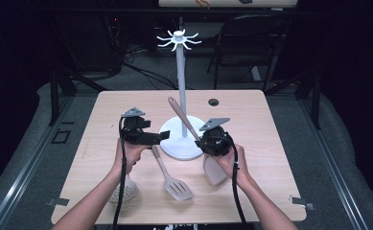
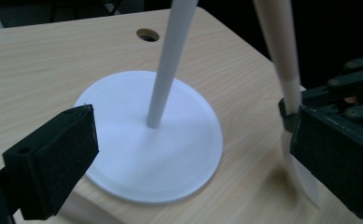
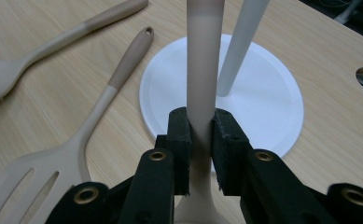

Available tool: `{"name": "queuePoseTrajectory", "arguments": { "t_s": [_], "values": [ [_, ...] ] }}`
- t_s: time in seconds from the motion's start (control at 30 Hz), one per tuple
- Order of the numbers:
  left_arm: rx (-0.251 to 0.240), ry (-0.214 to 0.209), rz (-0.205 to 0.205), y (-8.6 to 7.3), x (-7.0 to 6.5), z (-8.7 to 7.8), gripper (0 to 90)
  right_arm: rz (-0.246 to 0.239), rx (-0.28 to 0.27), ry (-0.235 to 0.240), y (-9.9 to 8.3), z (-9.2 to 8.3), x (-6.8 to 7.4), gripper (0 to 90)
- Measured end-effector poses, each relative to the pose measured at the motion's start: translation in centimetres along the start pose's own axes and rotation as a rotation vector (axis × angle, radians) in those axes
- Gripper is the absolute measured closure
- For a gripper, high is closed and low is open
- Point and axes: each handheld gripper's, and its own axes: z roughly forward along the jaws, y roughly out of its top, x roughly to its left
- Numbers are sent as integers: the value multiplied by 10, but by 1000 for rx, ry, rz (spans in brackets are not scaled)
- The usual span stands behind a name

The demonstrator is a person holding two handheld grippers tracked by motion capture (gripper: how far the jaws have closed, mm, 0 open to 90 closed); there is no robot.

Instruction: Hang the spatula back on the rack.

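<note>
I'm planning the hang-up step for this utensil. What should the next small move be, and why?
Probably lift the right gripper, which is shut on the spatula handle, toward the hooks atop the white stand. The handle's end sits well below those hooks, and its blade is low by the table. The left gripper is open beside the stand's base.

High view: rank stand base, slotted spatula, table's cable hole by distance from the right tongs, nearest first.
From the right tongs:
1. Stand base, just left of them.
2. Slotted spatula, nearer the person, lying flat.
3. Cable hole, at the table's far edge.
</note>
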Motion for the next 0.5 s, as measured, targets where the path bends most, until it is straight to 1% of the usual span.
{"name": "queuePoseTrajectory", "arguments": {
  "t_s": [0.07,0.13,0.2,0.23,0.3,0.43,0.5],
  "values": [
    [-3,-22,8,1,-6,5,37,3,-5,9,4,2,2,787],
    [-8,-29,12,2,-11,9,74,-2,-8,11,6,5,4,787],
    [-16,-47,17,4,-13,11,115,-9,-9,18,8,7,6,787],
    [-23,-57,7,4,-15,12,147,-15,-4,17,9,7,7,787],
    [-30,-76,1,6,-17,13,177,-14,-15,14,9,8,9,787],
    [-44,-116,4,6,-22,16,258,-12,-31,16,9,7,10,787],
    [-44,-130,0,6,-24,18,311,-15,-28,11,10,6,11,787]
  ]
}}
